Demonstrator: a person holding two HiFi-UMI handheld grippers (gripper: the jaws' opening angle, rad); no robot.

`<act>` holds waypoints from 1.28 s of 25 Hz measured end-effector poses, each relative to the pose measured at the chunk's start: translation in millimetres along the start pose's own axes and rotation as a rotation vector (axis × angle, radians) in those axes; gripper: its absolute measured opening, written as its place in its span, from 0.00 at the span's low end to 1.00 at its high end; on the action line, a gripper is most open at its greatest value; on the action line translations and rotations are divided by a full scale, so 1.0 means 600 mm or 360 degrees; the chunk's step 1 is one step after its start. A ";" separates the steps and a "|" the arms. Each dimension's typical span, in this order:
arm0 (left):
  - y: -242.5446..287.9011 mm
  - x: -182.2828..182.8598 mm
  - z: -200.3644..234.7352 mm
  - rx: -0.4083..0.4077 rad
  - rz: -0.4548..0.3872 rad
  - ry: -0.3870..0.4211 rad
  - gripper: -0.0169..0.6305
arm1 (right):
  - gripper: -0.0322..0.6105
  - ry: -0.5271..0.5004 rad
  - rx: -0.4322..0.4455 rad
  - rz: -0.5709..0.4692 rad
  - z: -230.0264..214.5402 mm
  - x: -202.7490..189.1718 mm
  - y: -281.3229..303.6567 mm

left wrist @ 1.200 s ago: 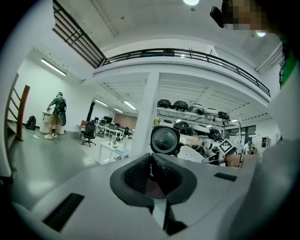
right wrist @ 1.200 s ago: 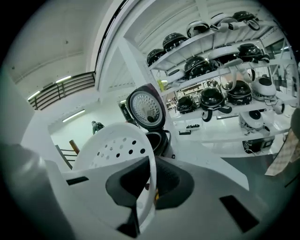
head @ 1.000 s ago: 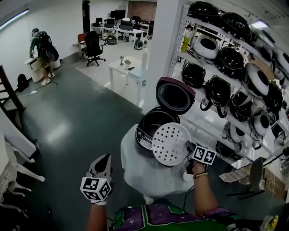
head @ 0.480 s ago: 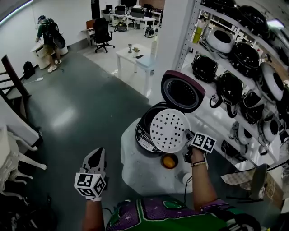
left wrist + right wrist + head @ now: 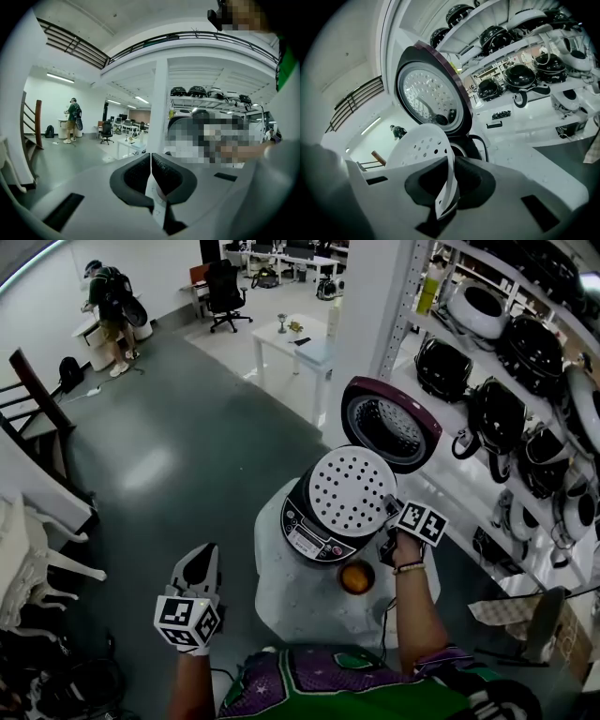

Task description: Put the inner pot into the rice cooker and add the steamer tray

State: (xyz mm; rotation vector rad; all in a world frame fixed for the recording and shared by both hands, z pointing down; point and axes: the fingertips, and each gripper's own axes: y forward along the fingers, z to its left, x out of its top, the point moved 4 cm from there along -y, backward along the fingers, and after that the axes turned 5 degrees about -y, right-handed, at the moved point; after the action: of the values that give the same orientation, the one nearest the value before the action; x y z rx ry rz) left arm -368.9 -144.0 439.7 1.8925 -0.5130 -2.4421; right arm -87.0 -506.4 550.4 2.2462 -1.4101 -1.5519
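Pinching the steamer tray (image 5: 349,491) by its right rim, the right tongs (image 5: 388,514) hold it nearly flat over the mouth of the rice cooker (image 5: 307,538), which lies straight ahead of their tips under the raised lid (image 5: 391,424). The left tongs (image 5: 201,565), pressed together on nothing, hang low at the left, well apart from the desk (image 5: 281,601). A second ago the tray sat tilted nearer the person with the cooker's dark opening showing; now it covers that opening, hiding what is inside.

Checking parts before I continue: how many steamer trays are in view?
1: the steamer tray, held by its rim in the right gripper, over the open rice cooker. Shelves may hide more.
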 end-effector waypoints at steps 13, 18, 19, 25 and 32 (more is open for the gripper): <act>0.034 -0.028 -0.027 0.0005 0.0099 0.0022 0.07 | 0.19 0.0031 0.0069 0.0120 -0.016 -0.017 0.039; 0.030 -0.027 -0.028 -0.0013 0.0094 0.0020 0.07 | 0.22 -0.0021 0.0102 0.0185 -0.017 -0.035 0.030; 0.029 -0.028 -0.029 -0.0019 0.0094 0.0020 0.07 | 0.23 -0.0028 0.0113 0.0197 -0.016 -0.039 0.028; 0.010 -0.028 -0.033 -0.0044 0.0079 0.0024 0.07 | 0.27 -0.0085 0.0167 0.0239 -0.004 -0.063 0.004; -0.022 -0.019 -0.037 -0.0091 0.0041 0.0028 0.07 | 0.19 -0.0159 0.0174 0.0282 0.010 -0.088 -0.049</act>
State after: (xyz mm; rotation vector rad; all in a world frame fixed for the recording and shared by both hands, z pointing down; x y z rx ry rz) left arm -342.2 -134.7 442.2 1.8720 -0.4587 -2.3951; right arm -76.9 -449.5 569.7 2.0588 -1.7083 -1.5850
